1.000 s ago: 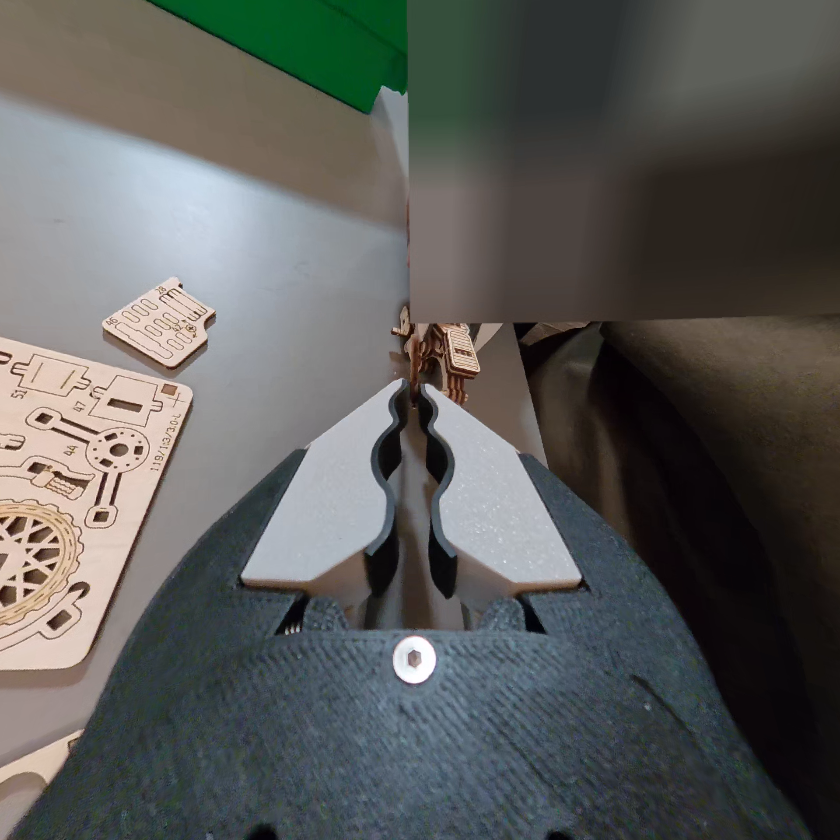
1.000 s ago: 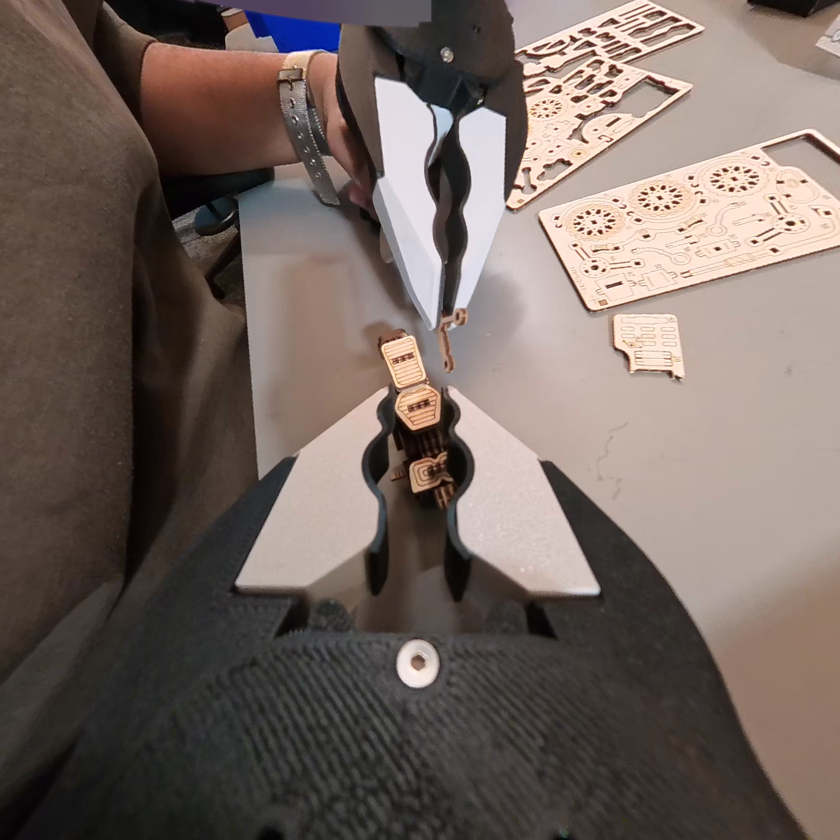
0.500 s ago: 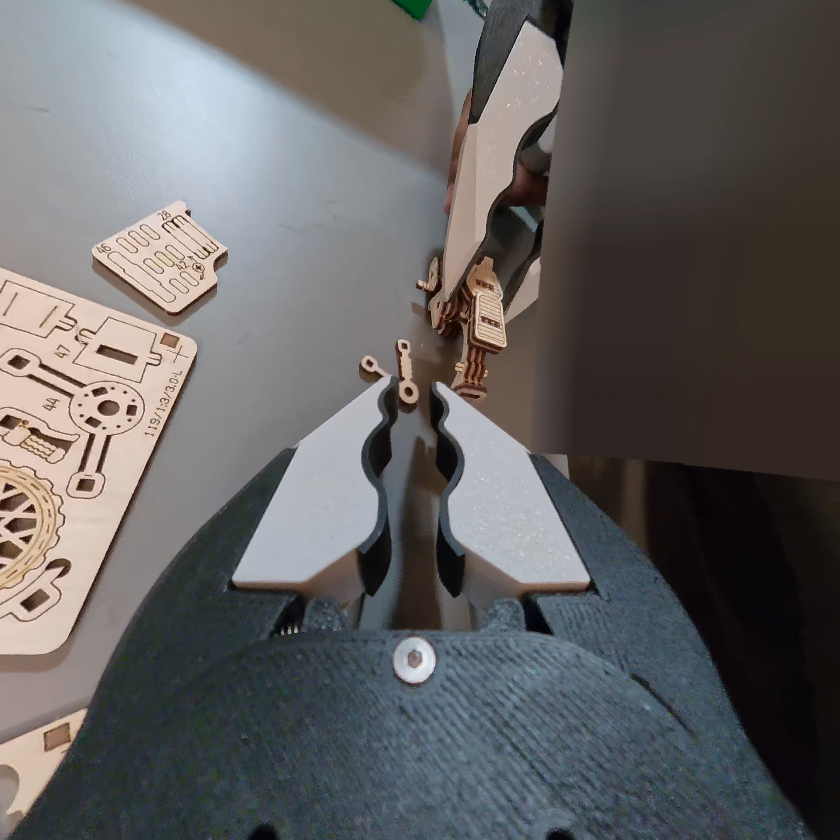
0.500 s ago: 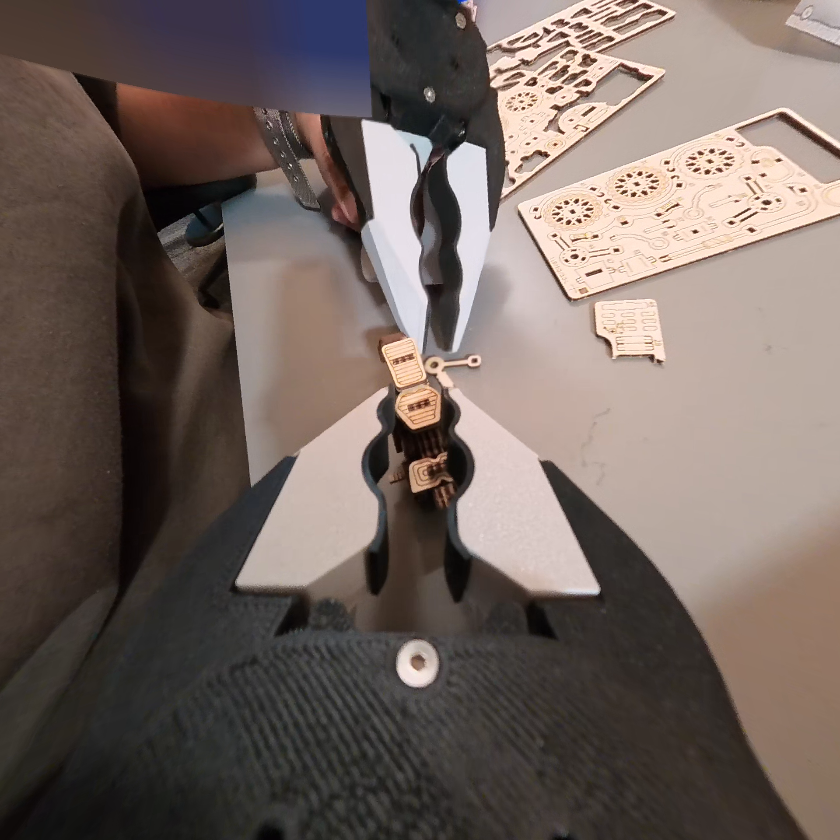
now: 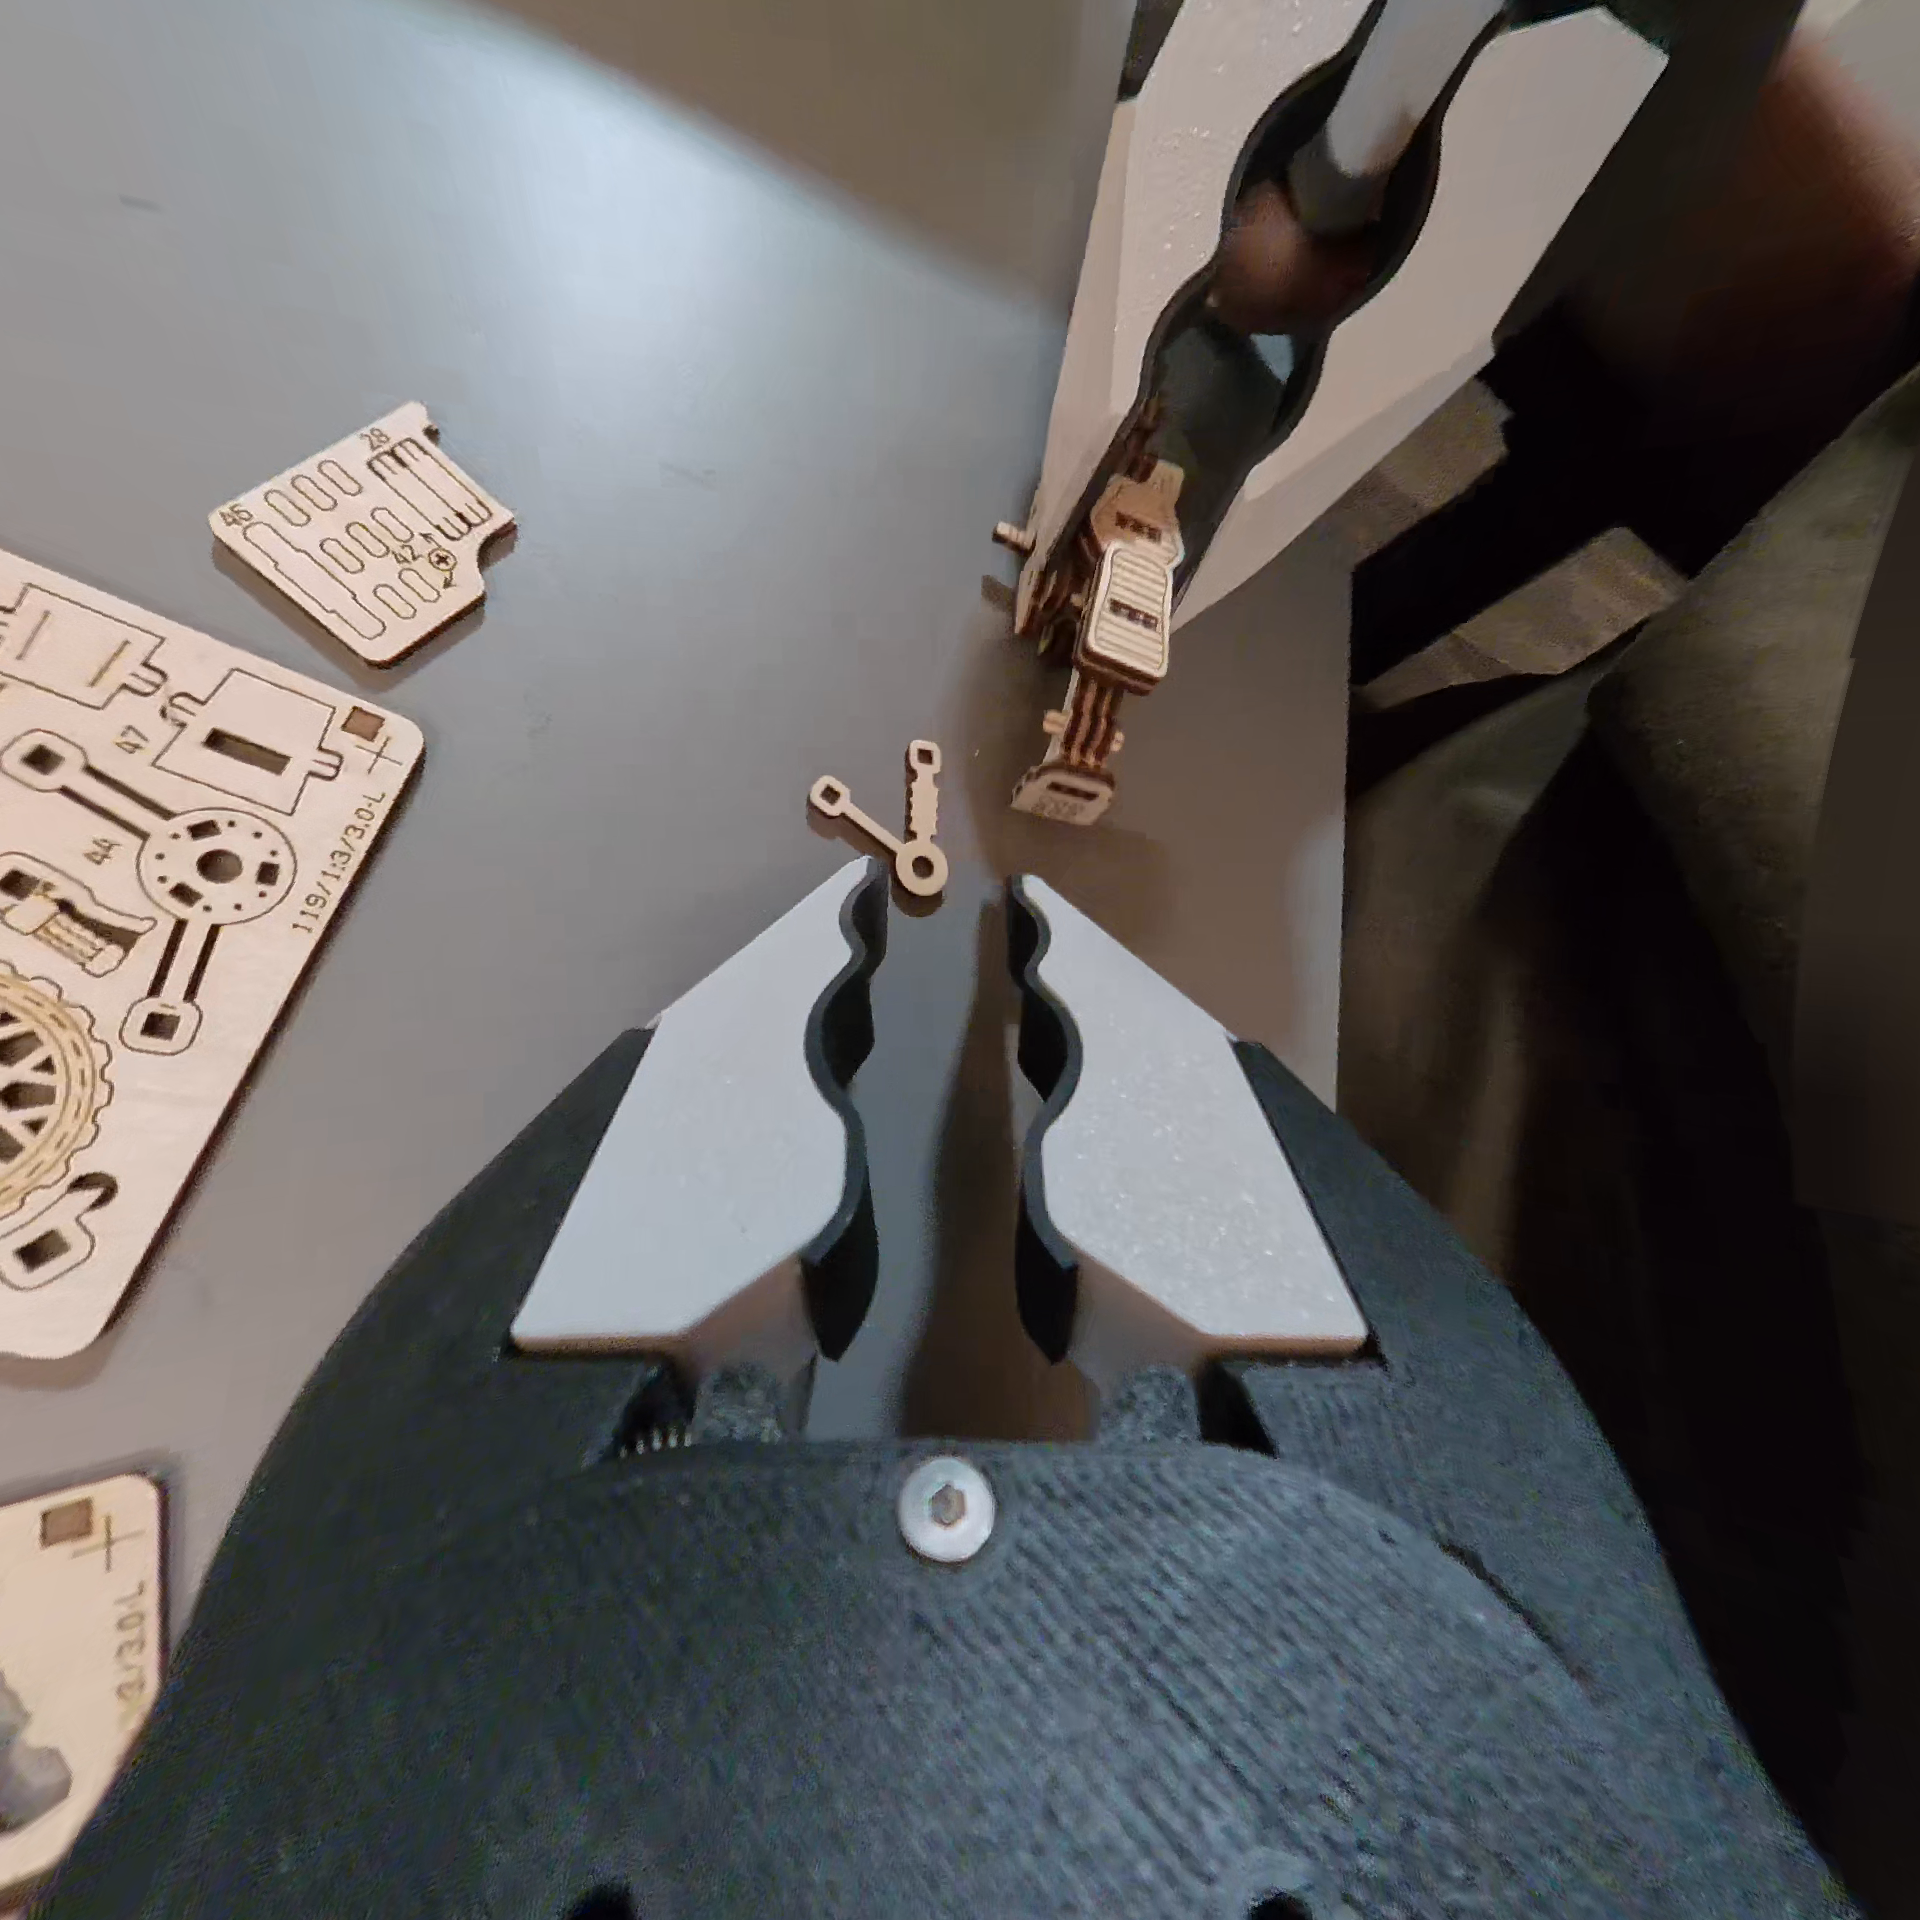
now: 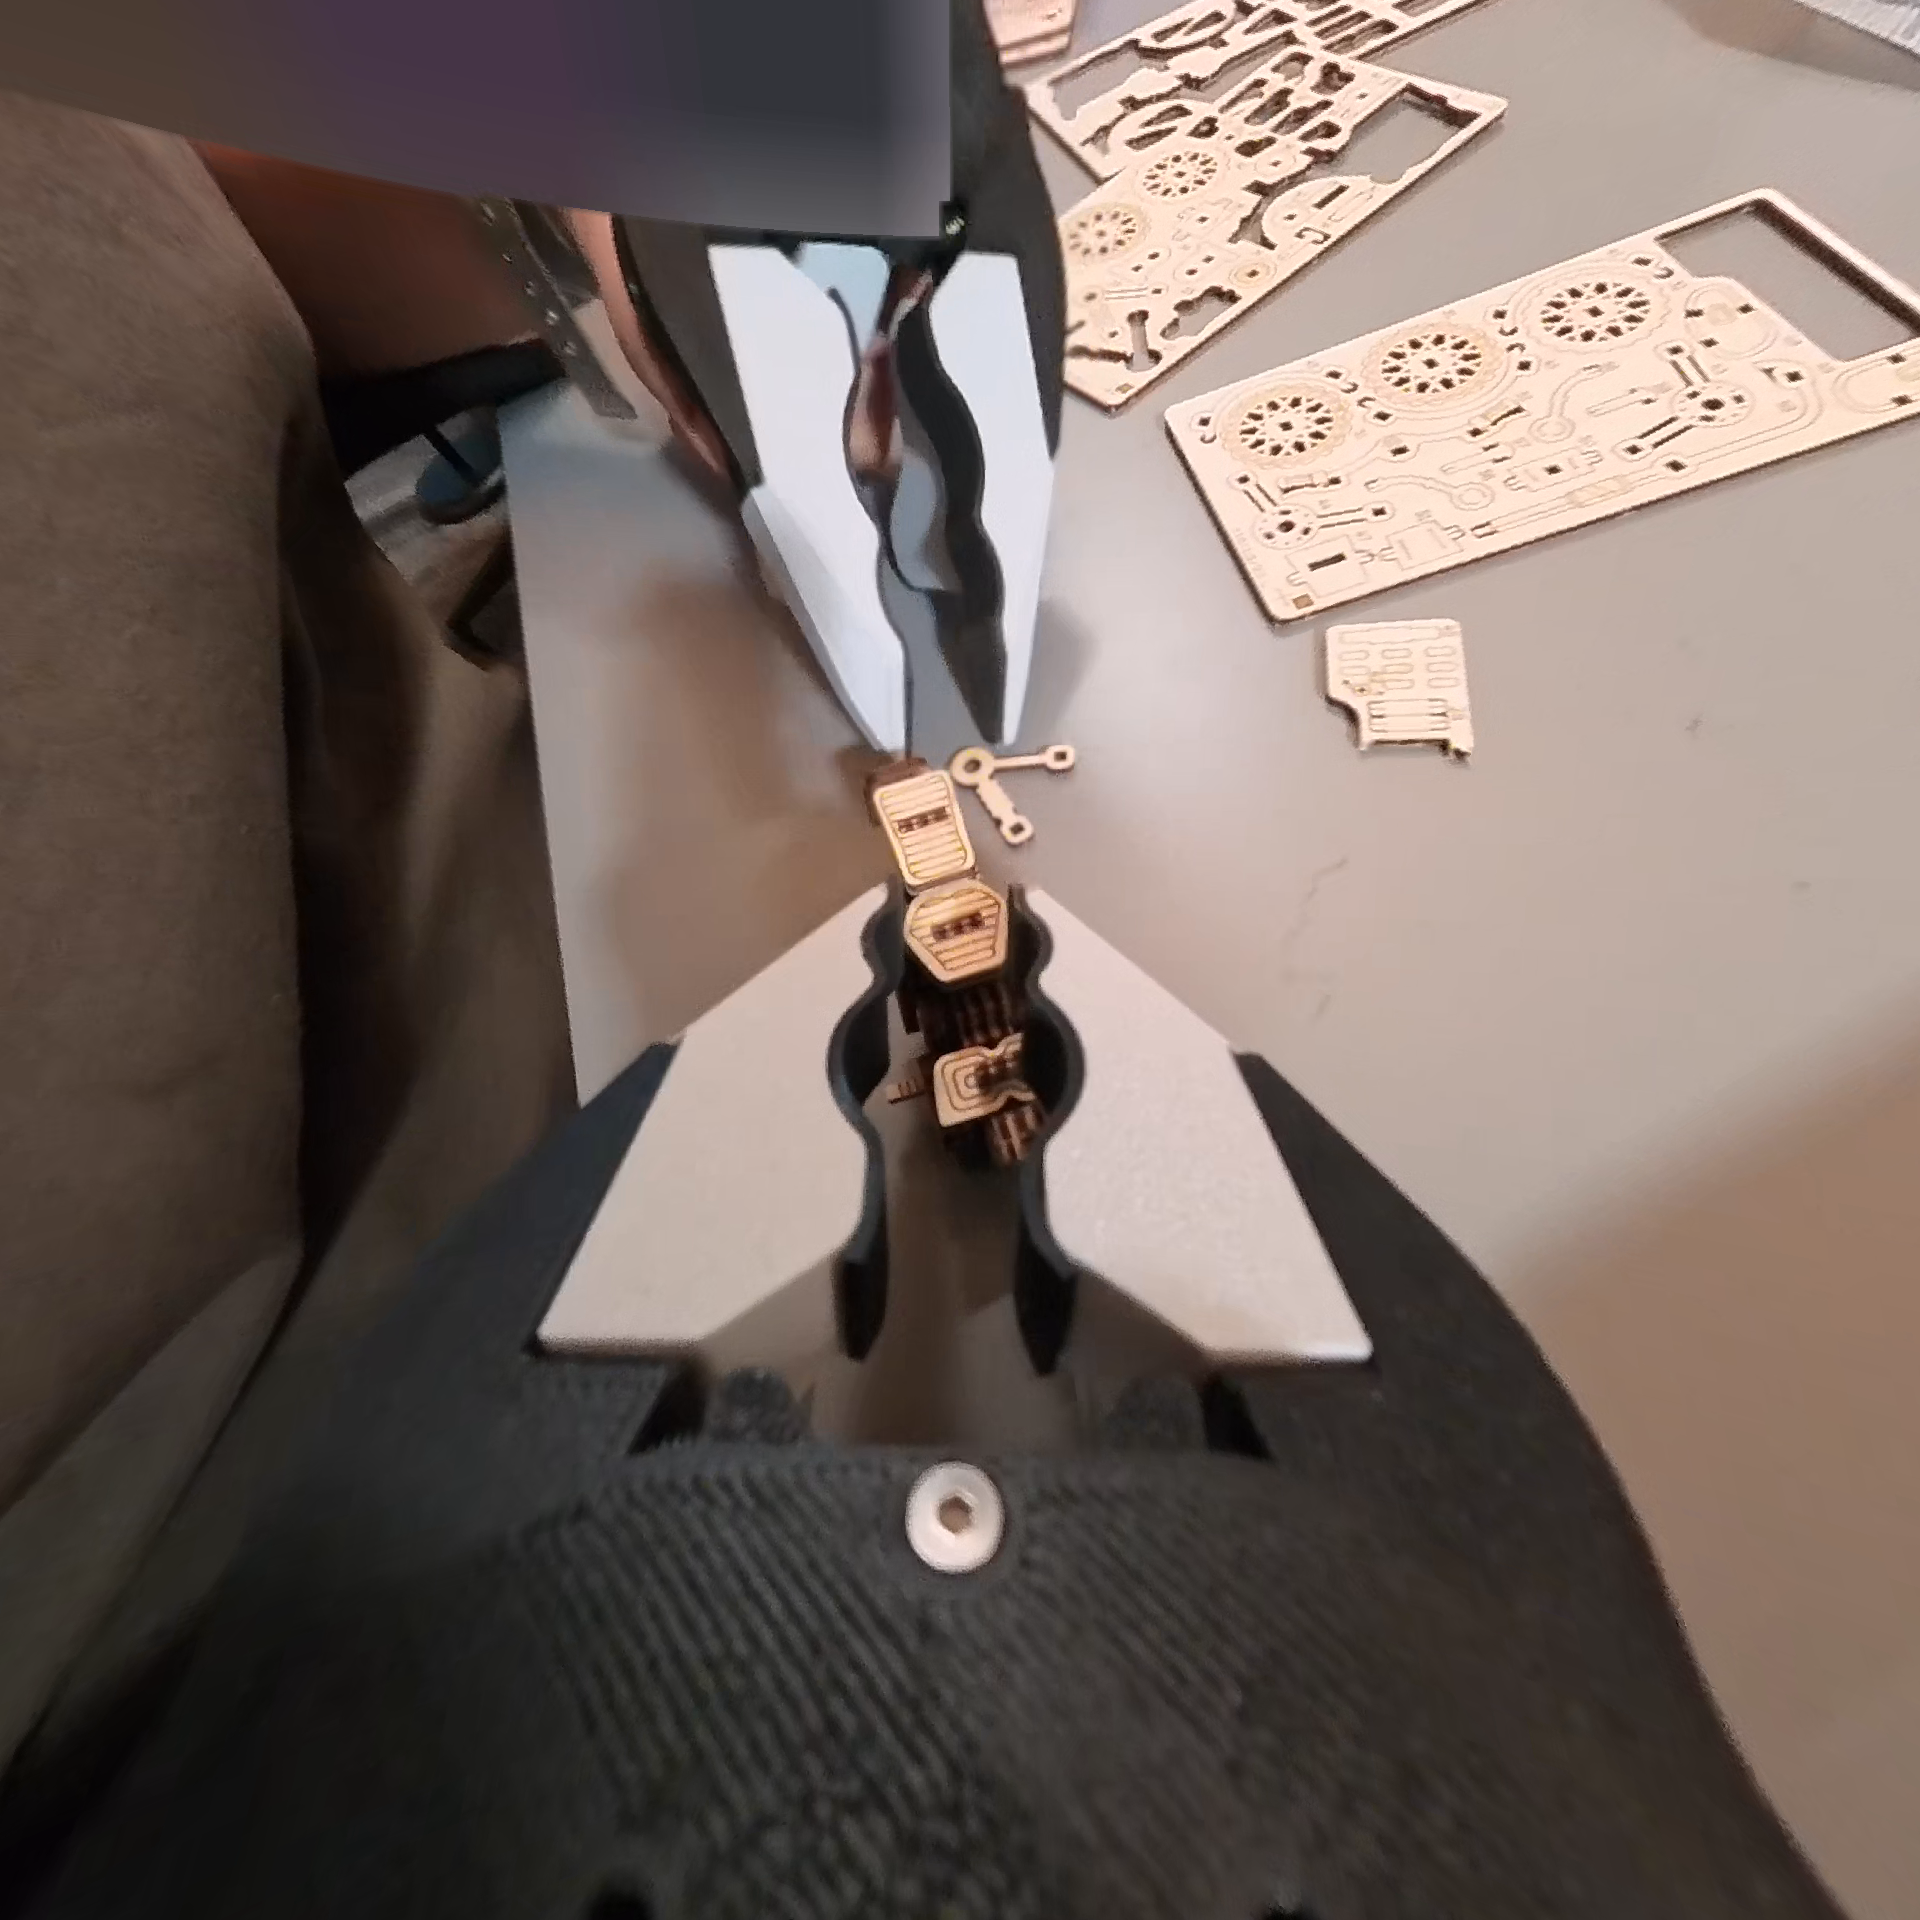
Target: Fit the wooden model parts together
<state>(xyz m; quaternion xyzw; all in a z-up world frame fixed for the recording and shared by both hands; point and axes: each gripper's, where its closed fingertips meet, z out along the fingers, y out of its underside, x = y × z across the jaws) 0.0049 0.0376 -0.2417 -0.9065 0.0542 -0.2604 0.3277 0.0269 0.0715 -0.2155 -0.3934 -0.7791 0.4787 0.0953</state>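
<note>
My right gripper [image 6: 954, 909] is shut on a small brown wooden model assembly [image 6: 951, 930] and holds it just above the grey table [image 6: 1351, 1039]. The same assembly [image 5: 1117, 623] shows in the left wrist view, sticking out of the right gripper [image 5: 1117, 597]. A small V-shaped wooden lever part [image 5: 894, 831] lies flat on the table, just beyond my left gripper [image 5: 945, 888], whose jaws stand a little apart with nothing between them. In the right wrist view the left gripper [image 6: 940, 732] points down at the table beside the lever part [image 6: 1003, 784].
Laser-cut wooden part sheets [image 5: 156, 883] [image 6: 1558, 416] and a small loose sheet piece [image 5: 364, 530] [image 6: 1397, 681] lie on the table. The table's near edge [image 5: 1340, 935] runs beside the person's dark clothing. A wrist with a watch strap shows behind the left gripper. The tips of one gripper are about 6 centimetres away from the tips of the other.
My left gripper was shut on the small lever part; it has opened and let it go, and the part now lies on the table. The right gripper still holds the assembly.
</note>
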